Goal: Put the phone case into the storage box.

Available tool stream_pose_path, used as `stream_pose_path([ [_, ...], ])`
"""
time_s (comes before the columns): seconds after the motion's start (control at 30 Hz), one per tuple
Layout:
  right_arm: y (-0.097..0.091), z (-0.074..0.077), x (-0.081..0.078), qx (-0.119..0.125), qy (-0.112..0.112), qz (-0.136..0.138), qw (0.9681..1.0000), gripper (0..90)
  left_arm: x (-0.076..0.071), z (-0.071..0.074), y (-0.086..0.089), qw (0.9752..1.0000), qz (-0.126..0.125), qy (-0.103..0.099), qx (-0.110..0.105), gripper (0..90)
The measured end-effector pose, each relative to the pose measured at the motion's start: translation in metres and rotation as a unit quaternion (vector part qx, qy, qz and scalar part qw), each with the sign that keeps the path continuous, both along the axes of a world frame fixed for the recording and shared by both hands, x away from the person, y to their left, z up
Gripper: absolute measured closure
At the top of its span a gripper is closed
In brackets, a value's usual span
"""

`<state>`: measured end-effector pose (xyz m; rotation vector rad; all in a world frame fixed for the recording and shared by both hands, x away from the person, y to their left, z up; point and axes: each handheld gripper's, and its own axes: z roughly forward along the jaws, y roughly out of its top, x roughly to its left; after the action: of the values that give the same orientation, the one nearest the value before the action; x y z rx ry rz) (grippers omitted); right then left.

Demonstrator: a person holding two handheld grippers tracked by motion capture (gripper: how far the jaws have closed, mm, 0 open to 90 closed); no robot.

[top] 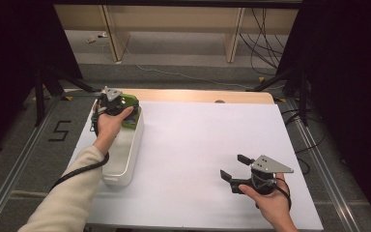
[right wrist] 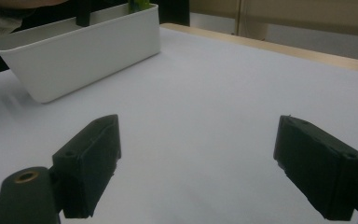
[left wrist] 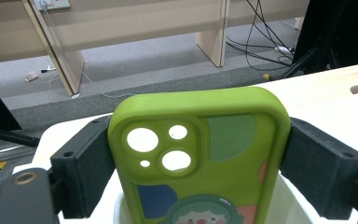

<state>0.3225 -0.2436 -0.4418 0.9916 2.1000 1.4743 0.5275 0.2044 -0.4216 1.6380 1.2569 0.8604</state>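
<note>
Phone case (left wrist: 200, 158), lime green (cartoon face printed), with three camera cutouts.

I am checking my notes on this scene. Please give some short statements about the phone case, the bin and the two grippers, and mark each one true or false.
1. The left gripper grips a green phone case by its sides. True.
2. The phone case lies flat on the white table. False: it is held over the far end of the white bin.
3. The right gripper holds a cable. False: its jaws are open, with nothing between them.
4. The right gripper is over the table, apart from the bin. True.
</note>
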Motion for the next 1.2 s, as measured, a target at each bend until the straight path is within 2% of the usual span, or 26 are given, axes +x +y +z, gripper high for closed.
stream_pose_path([
  [1.2, 0.0, -0.0003, 0.0001, -0.001, 0.0, 0.0, 1.0, 15.9, 0.0055, -0.0011, -0.0019, 1.0, -0.007, 0.0, 0.003, 11.9],
])
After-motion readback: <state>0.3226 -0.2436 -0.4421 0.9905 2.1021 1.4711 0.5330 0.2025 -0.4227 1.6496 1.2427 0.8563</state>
